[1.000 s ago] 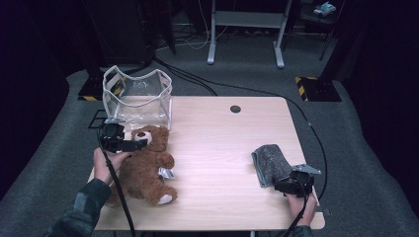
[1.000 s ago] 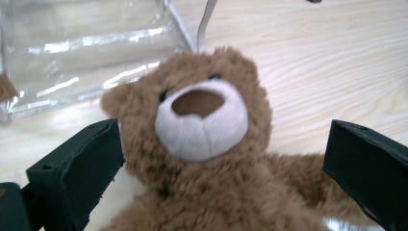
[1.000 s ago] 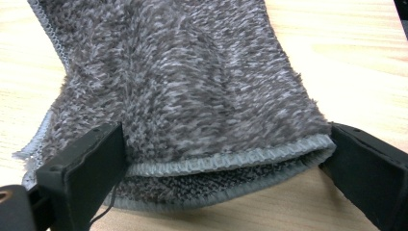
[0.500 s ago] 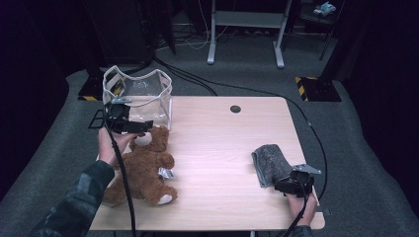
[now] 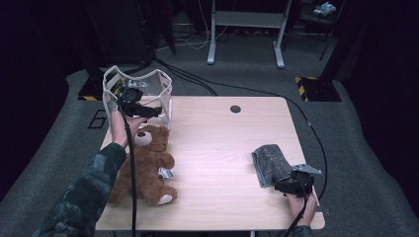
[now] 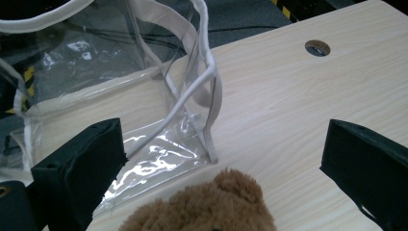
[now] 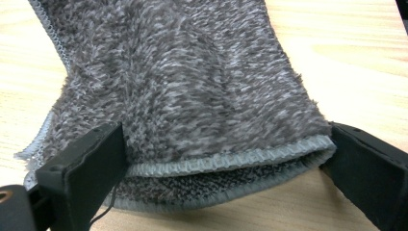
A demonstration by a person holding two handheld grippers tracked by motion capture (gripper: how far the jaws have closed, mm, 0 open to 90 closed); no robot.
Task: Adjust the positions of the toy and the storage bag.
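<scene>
The left gripper (image 5: 148, 111) hangs wide open over the teddy bear (image 5: 146, 165) (its head cut off in that gripper's view) beside the clear bag (image 5: 163, 89), while the right gripper (image 7: 226, 159), open, straddles the folded grey cloth (image 5: 271, 163) on the desk (image 5: 217, 148).

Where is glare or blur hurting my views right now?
Left gripper view: white glare streaks on the clear plastic tote bag; the brown plush teddy bear is soft. Right gripper view: the folded grey fuzzy cloth is evenly lit, slightly blurred up close. High view: dark surroundings, the light wooden table is readable.
</scene>
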